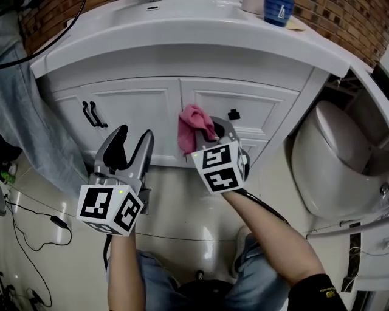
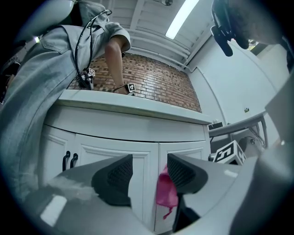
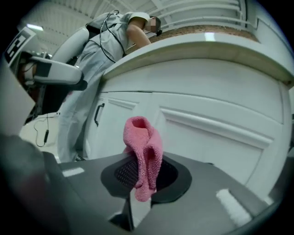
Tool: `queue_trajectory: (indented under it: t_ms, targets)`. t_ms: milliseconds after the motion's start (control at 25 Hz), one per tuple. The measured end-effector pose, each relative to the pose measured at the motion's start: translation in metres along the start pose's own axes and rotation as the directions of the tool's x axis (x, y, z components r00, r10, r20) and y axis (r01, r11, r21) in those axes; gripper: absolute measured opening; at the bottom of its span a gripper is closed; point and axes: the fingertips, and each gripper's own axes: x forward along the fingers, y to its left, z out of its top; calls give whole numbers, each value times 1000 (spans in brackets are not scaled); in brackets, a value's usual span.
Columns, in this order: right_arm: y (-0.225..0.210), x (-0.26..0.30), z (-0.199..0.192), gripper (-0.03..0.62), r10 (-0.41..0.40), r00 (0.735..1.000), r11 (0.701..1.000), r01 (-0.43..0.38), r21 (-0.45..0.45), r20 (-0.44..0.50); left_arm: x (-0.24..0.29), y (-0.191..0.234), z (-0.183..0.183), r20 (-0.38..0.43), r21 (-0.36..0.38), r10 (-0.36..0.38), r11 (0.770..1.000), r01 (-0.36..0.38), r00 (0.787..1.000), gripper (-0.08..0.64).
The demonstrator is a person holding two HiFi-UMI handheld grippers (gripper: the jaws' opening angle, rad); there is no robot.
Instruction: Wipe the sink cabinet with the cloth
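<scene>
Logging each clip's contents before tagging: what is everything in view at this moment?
cloth: one, pink, held in the right claw near the cabinet front
sink cabinet: one, white, under the countertop
handles: two, black, left part of the cabinet front
knob: one, black, right part of the cabinet front
countertop: one, white, atop the cabinet
container: one, blue, on the countertop
toilet: one, white, right of the cabinet
cables: several, black, floor at left
second person: one, pale blue clothes, left of the cabinet
left claw: one, grey, open, empty
right claw: one, grey, shut on the cloth
</scene>
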Motion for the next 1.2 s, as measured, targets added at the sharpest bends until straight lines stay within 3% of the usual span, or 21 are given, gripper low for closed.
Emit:
queue_trajectory:
  t_ms: [200, 360, 480, 600, 720, 840, 920, 1040, 1200]
  targets:
    - [-104, -66, -38, 52, -193, 979, 978, 198, 73, -67, 9, -18, -7, -21, 24, -54, 998, 54, 998, 235]
    - [-202, -112, -88, 52, -360, 920, 895, 387, 221, -153, 13, -34, -8, -26, 53, -80, 995, 81, 996, 235]
    - [-225, -126, -107, 52, -398, 897, 853, 439, 282, -193, 13, -38, -8, -25, 61, -83, 995, 84, 996, 235]
    - [-190, -111, -95, 52, -323, 932, 879, 360, 312, -165, 14, -32, -13, -40, 64, -68, 996, 70, 997, 235]
    - [-114, -73, -71, 52, -148, 982, 923, 179, 342, -115, 13, -25, -15, -47, 61, -51, 997, 54, 998, 235]
    - [-32, -29, -47, 52, 13, 997, 949, 10, 315, -72, 7, -18, -13, -43, 59, -33, 998, 35, 999, 235]
    - [7, -2, -30, 52, 72, 997, 963, -59, 261, -40, 4, -14, -10, -34, 47, -18, 999, 20, 999, 235]
    - [40, 30, -14, 52, 101, 995, 972, -96, 213, -13, 1, -6, -7, -25, 26, 3, 1000, -2, 1000, 235]
    - [35, 37, -20, 52, 62, 998, 977, -57, 203, -21, -1, -2, -3, -12, -1, 6, 1000, -6, 1000, 235]
